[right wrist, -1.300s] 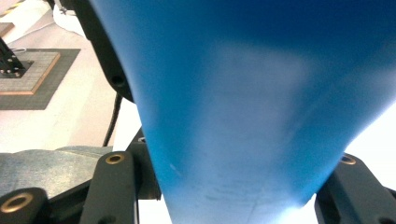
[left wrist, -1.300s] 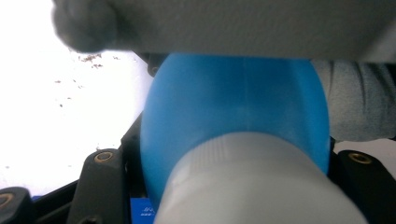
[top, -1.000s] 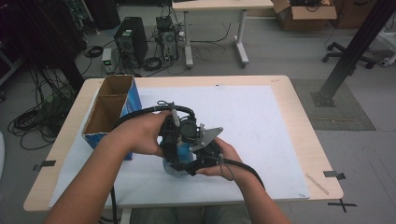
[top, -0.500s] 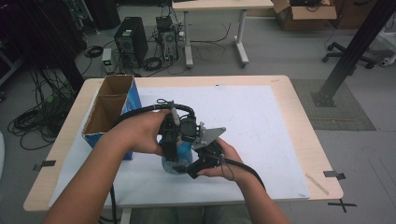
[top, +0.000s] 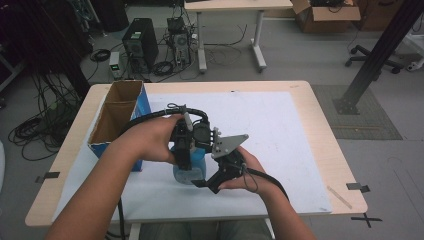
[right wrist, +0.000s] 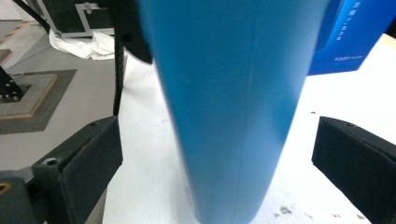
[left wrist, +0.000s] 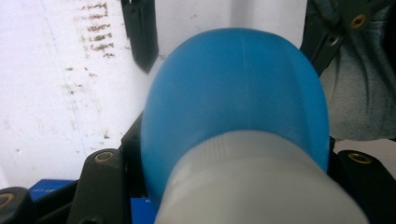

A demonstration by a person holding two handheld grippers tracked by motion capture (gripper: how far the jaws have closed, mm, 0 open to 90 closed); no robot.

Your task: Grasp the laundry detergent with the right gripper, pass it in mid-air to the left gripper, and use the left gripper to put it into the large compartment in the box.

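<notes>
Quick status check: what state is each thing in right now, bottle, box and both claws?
Blue bottle: upright on the table, grey cap on.
Left claw: shut on the bottle near its cap.
Right claw: jaws just opened, clear of the bottle's sides.
Blue cardboard box: top open.

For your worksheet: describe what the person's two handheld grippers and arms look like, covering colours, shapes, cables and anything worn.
Both tools are black. The left gripper trails a ribbed black cable. The right gripper carries a grey three-cornered plate with small holes, and its cable is black too. The jaws are blocky black pads fixed with brass-coloured screws. The forearms are bare, with no sleeves showing.
</notes>
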